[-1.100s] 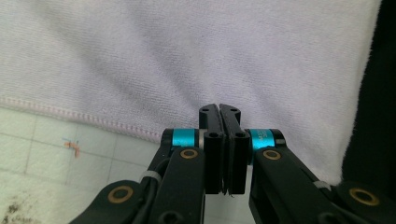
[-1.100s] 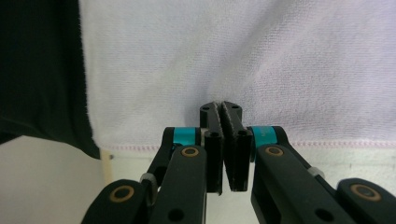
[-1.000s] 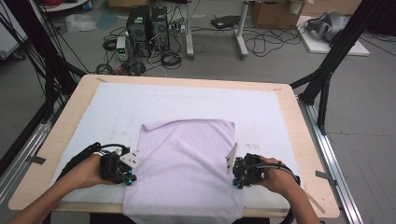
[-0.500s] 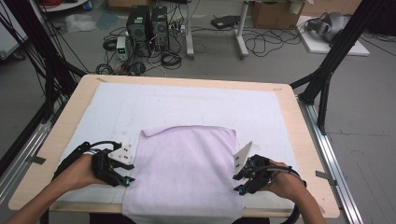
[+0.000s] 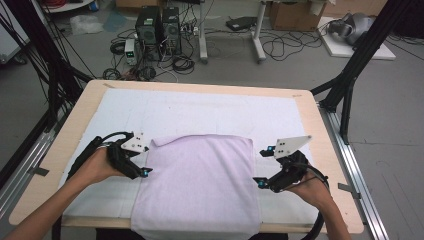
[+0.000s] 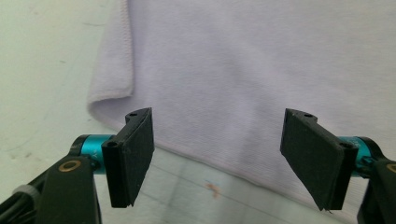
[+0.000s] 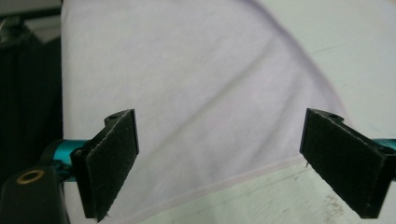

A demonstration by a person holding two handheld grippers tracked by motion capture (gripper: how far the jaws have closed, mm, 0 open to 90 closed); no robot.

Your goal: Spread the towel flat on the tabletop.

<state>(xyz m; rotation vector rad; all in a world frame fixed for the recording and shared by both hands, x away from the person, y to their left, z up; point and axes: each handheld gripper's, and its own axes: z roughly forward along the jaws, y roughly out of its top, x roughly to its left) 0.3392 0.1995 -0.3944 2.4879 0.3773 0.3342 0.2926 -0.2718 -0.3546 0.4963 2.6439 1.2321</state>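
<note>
On the bench (image 5: pixel 320 150), over its white mat (image 5: pixel 200 112), the lilac towel (image 5: pixel 200 185) lies folded and flat, its near edge hanging just over the bench's front rim. I've let it go on both sides. A second ago both sets of tongs were clamped on the towel's side edges; now my left tongs (image 5: pixel 142 165) sit just off the left edge and my right tongs (image 5: pixel 261 167) just off the right edge, each drawn outward from the cloth.

Left gripper view: the pads (image 6: pixel 135 151) have just been opening and stand wide apart, nothing pinched between them, the towel (image 6: pixel 261 74) lying flat beyond, with its doubled hem curling at the corner. Right gripper view, same story: pads (image 7: pixel 112 161) have just spread wide, nothing between them, and the towel (image 7: pixel 187 93) lying below with its stitched edge running across.

What changed on the cloth: the far edge, which bulged a little a second ago, now sits straighter, and the towel reads as a tidy rectangle.

My judgement is that this fold is set down and released cleanly. The next step is likely another fold, so I'd need a fresh grip on an edge. The overhang at the front is the one thing I'd watch, since a tug could slide the towel off.
</note>
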